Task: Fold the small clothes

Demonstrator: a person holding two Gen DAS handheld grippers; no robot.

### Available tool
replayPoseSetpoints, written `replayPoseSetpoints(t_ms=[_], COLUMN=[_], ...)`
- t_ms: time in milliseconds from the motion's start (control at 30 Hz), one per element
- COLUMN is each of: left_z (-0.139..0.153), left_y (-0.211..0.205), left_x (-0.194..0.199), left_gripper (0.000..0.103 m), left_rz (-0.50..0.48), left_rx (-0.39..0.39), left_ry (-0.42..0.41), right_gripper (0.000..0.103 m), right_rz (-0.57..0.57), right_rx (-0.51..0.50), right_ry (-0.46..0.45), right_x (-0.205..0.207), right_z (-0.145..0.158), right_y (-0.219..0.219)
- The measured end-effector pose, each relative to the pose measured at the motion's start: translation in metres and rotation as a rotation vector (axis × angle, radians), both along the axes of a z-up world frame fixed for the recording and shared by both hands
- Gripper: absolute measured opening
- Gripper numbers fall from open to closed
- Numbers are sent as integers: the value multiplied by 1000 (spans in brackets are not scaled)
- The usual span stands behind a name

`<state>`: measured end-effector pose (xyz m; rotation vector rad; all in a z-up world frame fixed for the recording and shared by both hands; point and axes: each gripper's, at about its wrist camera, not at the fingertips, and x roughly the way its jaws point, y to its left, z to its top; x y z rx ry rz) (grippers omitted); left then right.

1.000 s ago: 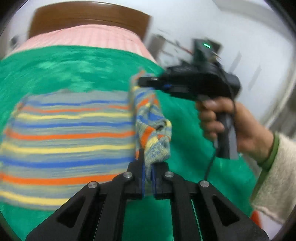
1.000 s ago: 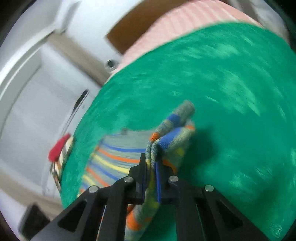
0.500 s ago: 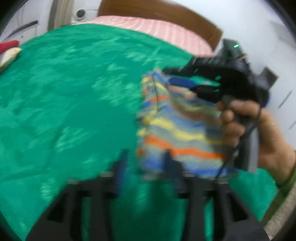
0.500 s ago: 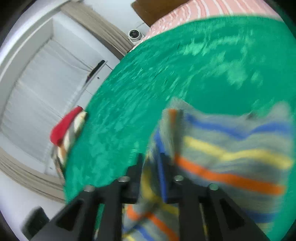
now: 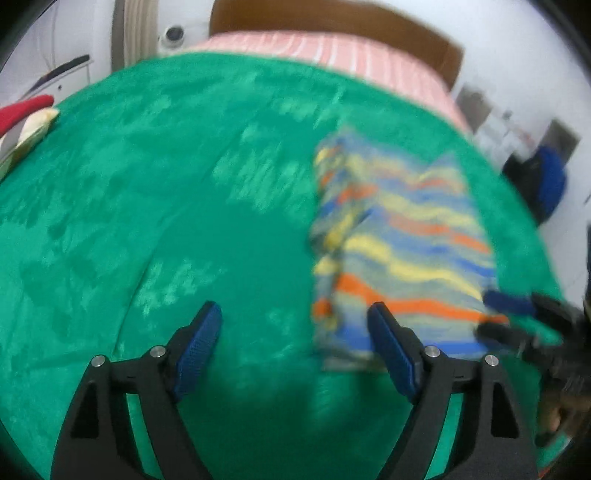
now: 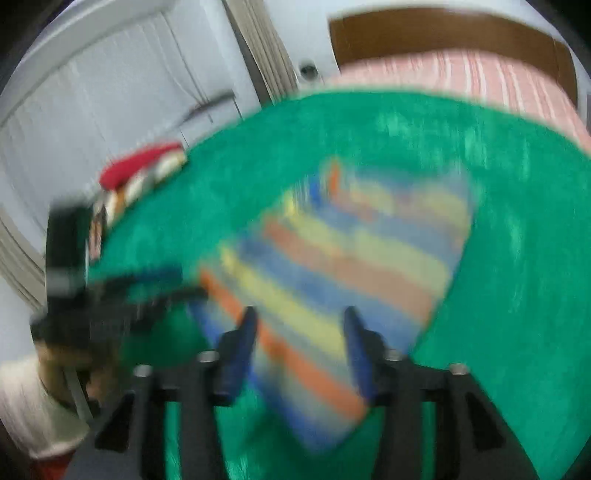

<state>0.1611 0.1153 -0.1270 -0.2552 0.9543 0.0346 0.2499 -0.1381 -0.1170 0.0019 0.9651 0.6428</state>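
Both pairs of jaws are opening, and we see nothing pinched in either. From the left wrist camera, the left gripper has its blue-padded fingers spread wide over bare green blanket, with only blanket in the gap. The striped garment lies folded on the blanket just to the right of that gap, its bands of orange, yellow and blue running across it, and its near edge passes behind the right-hand finger. At the garment's lower right corner we find the right gripper, blurred, its two tips parted on either side of that corner; we cannot tell whether they touch the cloth. Beyond the blanket we see a pink striped sheet and a brown headboard.

From the right wrist camera, heavily blurred, the right gripper stands part open above the near portion of the striped garment, the cloth showing between its fingers without being pressed. The left gripper appears at the garment's left edge as a dark smear. A red and striped pile sits at the blanket's far left rim.
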Motion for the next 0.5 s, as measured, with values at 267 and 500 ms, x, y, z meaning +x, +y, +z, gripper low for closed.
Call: replayPoseSetpoints(t_ms=[267,500], left_z=[44,1], left_y=[24,38], left_x=[-51,-65], left_gripper=[101,102], left_rz=[-13,8], left_rx=[46,113], left_ry=[-112,-50], right_gripper=[84,94], right_rz=[-72,-211], right_rx=[-72,-224], right_ry=[-154,-207], right_x=[-72,-134], right_z=[19,17], right_y=[-2,-34])
